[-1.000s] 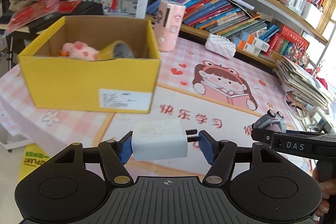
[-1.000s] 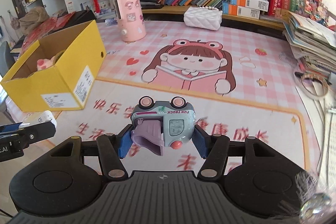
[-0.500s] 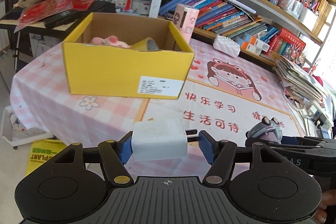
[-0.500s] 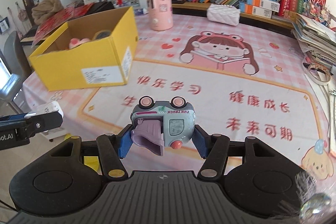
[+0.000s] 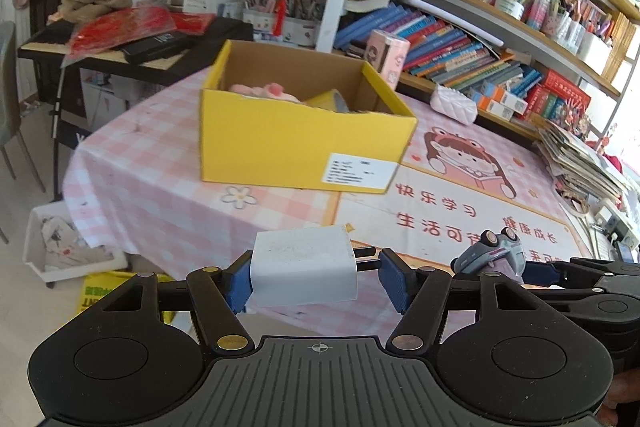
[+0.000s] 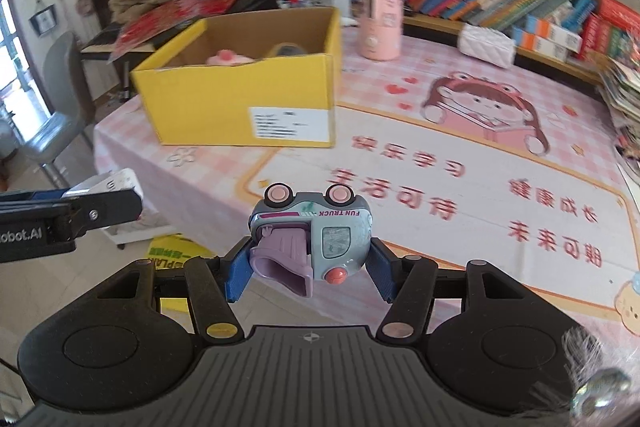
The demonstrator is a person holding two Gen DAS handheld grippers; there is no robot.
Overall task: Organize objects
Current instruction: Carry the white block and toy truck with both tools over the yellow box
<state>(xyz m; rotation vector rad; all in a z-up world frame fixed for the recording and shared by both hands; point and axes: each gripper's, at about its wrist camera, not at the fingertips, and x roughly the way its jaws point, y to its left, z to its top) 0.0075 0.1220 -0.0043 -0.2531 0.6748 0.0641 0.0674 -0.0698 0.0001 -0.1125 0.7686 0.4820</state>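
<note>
The yellow cardboard box [image 5: 304, 143] sits open-topped on the pink checked tablecloth [image 5: 160, 195], near the table's left end, and it is where I judge both things in my grippers belong. Inside it I can see a pink plush toy [image 6: 229, 58] and a roll of tape [image 5: 329, 101], which fill the back and middle, so the free room looks to be along the near wall.

My left gripper [image 5: 314, 277] is clamped on a white plug-in charger [image 5: 305, 271]: one blue pad bears on its body, the other on the tips of its prongs. That is a narrow purchase, so I would keep it level and avoid any jolt. My right gripper [image 6: 307, 267] is clamped on a grey-blue toy truck [image 6: 312, 233], held wheels-up, with its lilac scoop [image 6: 282, 263] hanging toward me.

Both grippers hang off the table's near edge, well apart from the box. To do this well I would carry each one high enough to clear the near wall, bring them over the opening one at a time so they do not collide, lower into the free space, and only then let the pads part.
</note>
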